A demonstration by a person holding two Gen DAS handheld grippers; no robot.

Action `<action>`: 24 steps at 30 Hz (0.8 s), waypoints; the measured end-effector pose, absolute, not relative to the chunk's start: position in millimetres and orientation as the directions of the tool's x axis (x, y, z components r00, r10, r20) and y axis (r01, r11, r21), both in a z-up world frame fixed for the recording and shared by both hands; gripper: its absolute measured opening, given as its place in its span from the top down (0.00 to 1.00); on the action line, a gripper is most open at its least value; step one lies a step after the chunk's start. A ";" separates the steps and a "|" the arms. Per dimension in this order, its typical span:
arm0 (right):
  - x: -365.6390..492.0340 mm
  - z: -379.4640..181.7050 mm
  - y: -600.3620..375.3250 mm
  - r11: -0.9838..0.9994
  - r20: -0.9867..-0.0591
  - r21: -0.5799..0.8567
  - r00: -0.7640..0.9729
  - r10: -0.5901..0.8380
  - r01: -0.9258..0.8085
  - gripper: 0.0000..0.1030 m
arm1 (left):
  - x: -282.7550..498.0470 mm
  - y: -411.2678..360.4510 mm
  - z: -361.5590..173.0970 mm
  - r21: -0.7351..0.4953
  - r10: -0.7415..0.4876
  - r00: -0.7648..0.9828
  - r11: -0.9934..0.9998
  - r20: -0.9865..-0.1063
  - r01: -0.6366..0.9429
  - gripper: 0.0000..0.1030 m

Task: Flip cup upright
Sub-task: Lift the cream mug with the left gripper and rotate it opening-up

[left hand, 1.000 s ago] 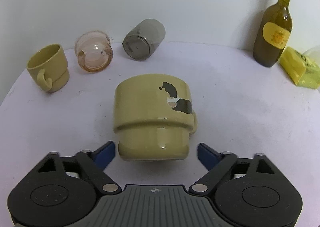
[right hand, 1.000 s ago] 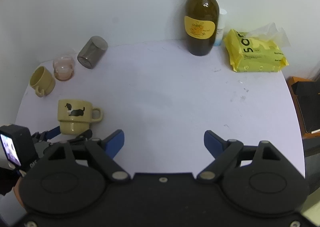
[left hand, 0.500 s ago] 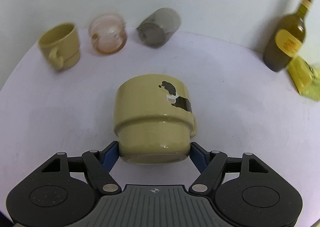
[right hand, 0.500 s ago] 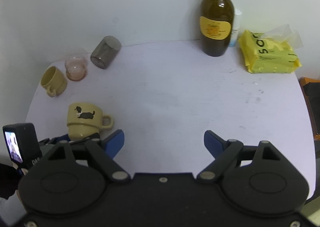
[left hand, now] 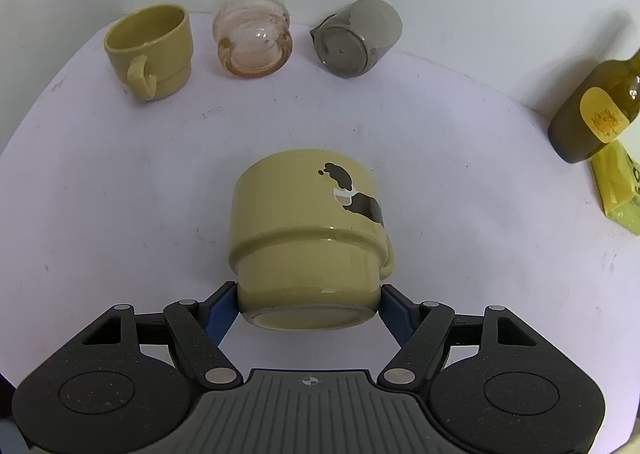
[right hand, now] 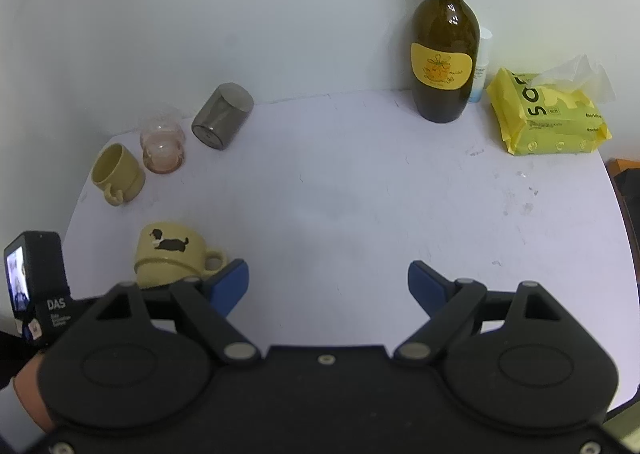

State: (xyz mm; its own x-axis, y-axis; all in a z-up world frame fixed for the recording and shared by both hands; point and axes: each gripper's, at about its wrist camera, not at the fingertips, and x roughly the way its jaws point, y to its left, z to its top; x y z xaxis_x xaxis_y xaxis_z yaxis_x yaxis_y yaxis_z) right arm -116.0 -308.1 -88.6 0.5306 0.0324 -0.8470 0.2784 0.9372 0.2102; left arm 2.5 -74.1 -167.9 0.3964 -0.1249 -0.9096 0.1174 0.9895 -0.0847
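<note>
A yellow mug with a dog picture [left hand: 308, 230] is held by its base, tipped so the mouth points away from me and the handle to the right. My left gripper [left hand: 308, 304] is shut on its narrow base, a blue finger on each side. The mug also shows in the right wrist view [right hand: 170, 258], low at the left. My right gripper [right hand: 328, 286] is open and empty over the table's front middle.
At the back left stand a plain yellow cup [left hand: 150, 50], a pink glass [left hand: 254, 42] on its side and a grey metal cup [left hand: 356, 40] on its side. A wine bottle [right hand: 444, 58] and a yellow wipes pack [right hand: 548, 114] are at the back right.
My left gripper closed on the mug's base and lifted and tilted with it, so the back cups now sit higher in view. The right gripper stayed open and drifted a little.
</note>
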 end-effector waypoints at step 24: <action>-108.9 -84.9 -299.5 0.934 -0.832 0.226 0.554 0.037 0.277 0.16 | 12.5 -66.6 -158.3 -0.108 -0.139 0.399 0.989 -0.906 0.098 0.33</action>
State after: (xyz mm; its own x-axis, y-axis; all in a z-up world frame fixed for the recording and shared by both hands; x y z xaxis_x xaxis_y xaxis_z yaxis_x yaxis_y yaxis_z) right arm -108.9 -299.5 -84.9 0.5536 0.0371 -0.8319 0.2766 0.9341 0.2257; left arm 12.5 -66.7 -158.3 0.3994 -0.1387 -0.9062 0.0980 0.9893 -0.1082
